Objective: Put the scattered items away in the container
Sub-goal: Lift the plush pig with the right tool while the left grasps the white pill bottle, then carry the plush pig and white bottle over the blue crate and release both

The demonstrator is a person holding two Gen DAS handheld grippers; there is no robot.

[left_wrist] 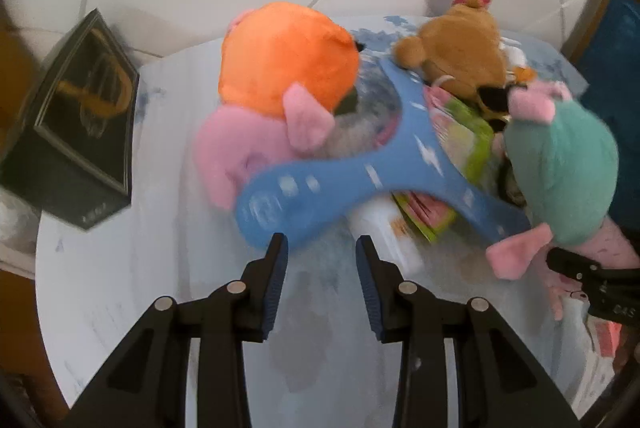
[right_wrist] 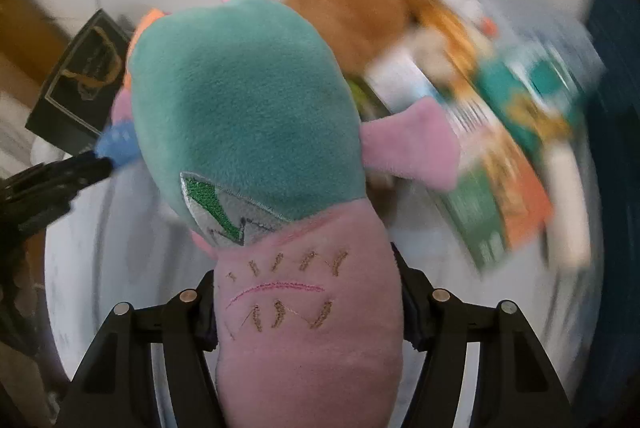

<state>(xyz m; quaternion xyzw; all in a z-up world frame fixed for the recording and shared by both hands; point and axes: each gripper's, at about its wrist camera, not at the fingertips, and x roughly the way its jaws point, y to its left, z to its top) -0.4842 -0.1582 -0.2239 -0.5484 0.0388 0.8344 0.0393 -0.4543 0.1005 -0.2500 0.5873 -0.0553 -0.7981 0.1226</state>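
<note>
My right tongs (right_wrist: 308, 302) are pinching the pink body of the teal-hooded plush pig (right_wrist: 256, 132). I am holding it over the pale container (left_wrist: 100, 288), beside the brown teddy bear (left_wrist: 460, 48). My left tongs (left_wrist: 322, 260) are standing spread and empty, just below the blue hanger (left_wrist: 340, 180), which is lying against the orange-hooded plush pig (left_wrist: 280, 68).

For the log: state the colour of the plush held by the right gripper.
Teal and pink plush; the right wrist view shows it best.
</note>
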